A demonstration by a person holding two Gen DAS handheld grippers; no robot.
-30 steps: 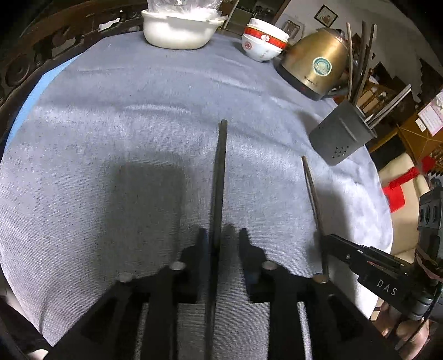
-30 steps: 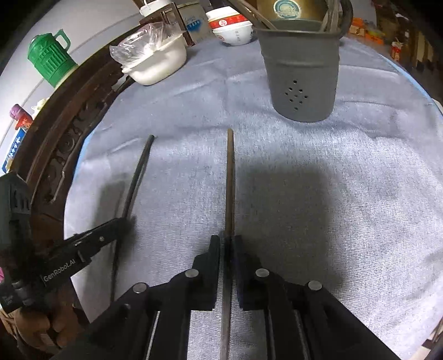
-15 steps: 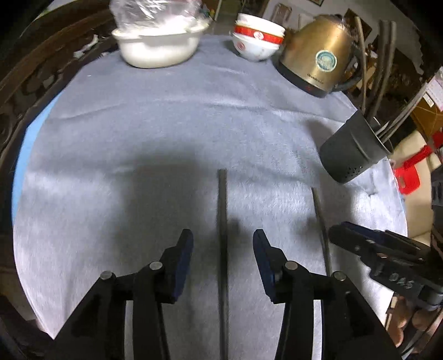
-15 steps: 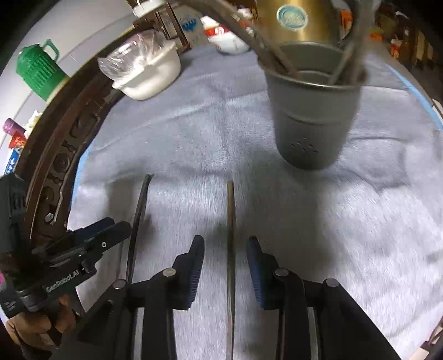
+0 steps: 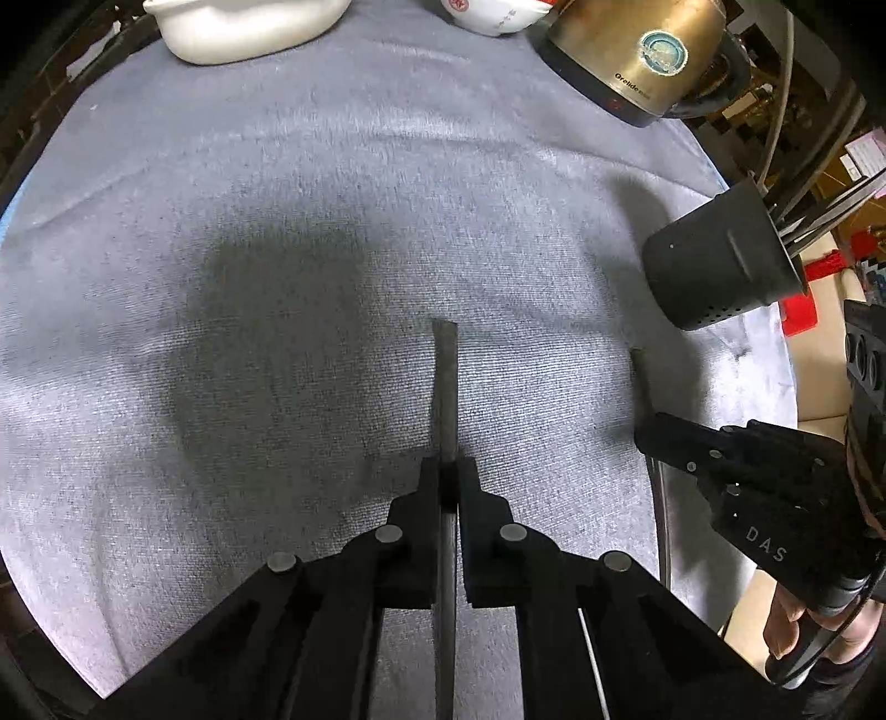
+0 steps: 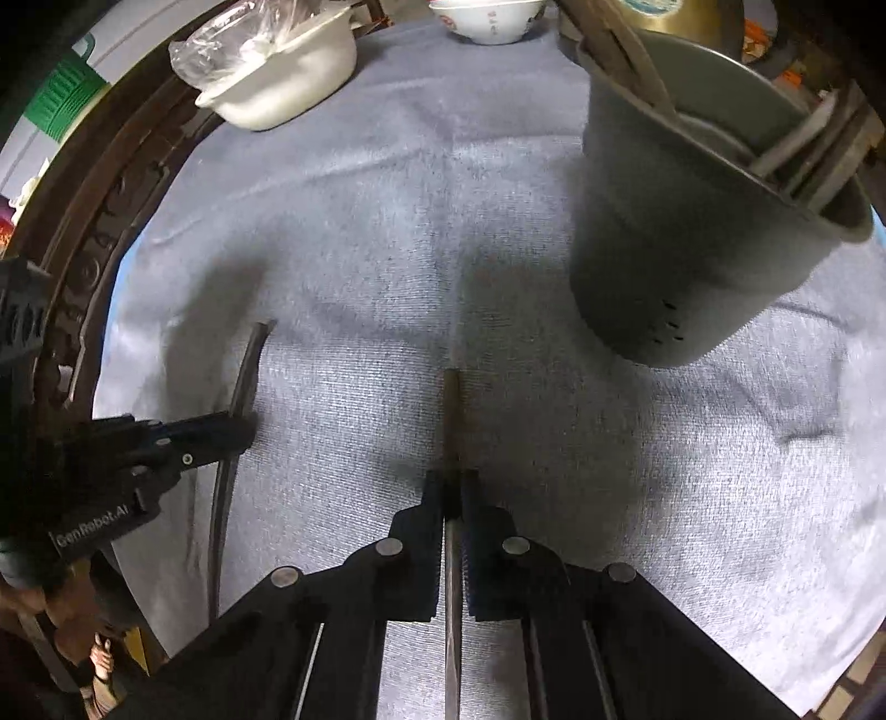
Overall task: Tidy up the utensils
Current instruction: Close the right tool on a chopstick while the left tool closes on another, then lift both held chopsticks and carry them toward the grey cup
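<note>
**Two chopsticks, each clamped in its own tongs**

Two views record one table [image 5: 277,221] under a grey cloth. In the left wrist view, the left tongs [image 5: 449,476] are closed on a dark chopstick [image 5: 446,387] that runs toward 12 o'clock over the cloth. At 3 o'clock the right tongs [image 5: 653,437] enter from the side, closed on a brown chopstick [image 5: 639,360] whose tip alone shows beyond them. The grey utensil holder [image 5: 720,271] appears at 2 o'clock, seen from its side with its contents barely visible. A brass kettle [image 5: 637,50] stands at 1 o'clock.

The right wrist view shows the brown chopstick [image 6: 451,410] along its length, gripped in the right tongs [image 6: 453,487]. The holder [image 6: 692,221] looms at 2 o'clock, its rim open to view with several utensils leaning inside. The left tongs [image 6: 243,429] at 9 o'clock grip the dark chopstick [image 6: 249,365] side-on. Only this view shows the plastic wrap over the white dish [image 6: 277,77] at 11 o'clock. Whether either chopstick touches the cloth cannot be told.
</note>
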